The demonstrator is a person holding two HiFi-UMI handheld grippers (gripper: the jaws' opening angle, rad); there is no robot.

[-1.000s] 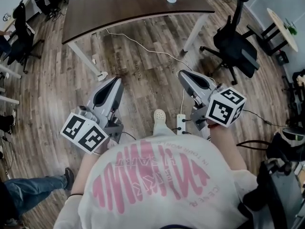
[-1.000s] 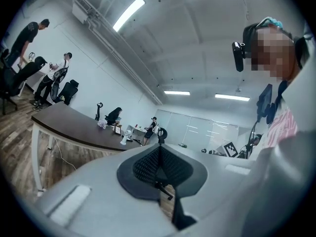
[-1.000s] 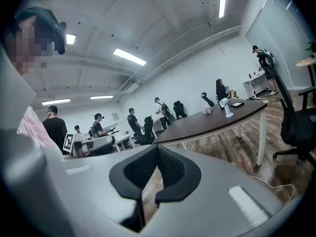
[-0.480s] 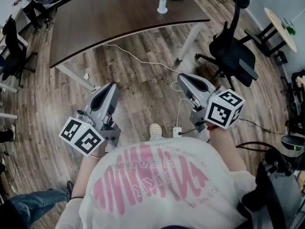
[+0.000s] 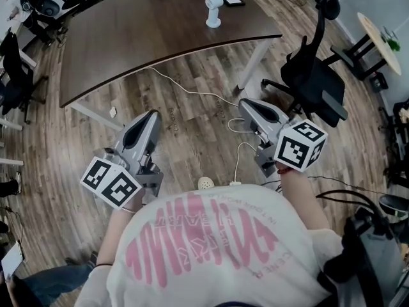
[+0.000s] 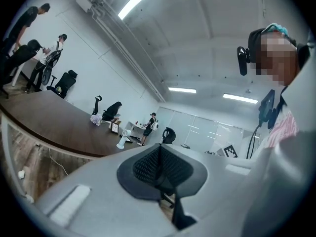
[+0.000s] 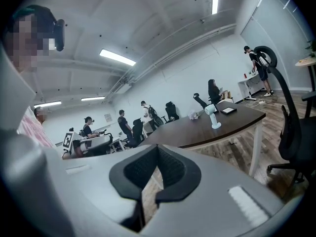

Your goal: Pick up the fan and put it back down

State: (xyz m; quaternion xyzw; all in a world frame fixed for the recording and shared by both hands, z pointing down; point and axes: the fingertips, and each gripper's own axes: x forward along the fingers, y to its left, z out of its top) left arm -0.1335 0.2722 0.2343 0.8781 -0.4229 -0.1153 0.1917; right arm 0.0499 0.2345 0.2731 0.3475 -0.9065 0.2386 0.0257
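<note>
Grey and empty, the left hand-held gripper [image 5: 151,115] is holding its jaws pressed together, and the right hand-held gripper [image 5: 248,104] is doing likewise. Both are hanging over the wooden floor [image 5: 192,117], short of the table [image 5: 128,37]. The white fan [image 5: 213,10] is standing upright on the table's far part, well apart from both. A black office chair [image 5: 314,75] is sitting beside the table's right end.
</note>
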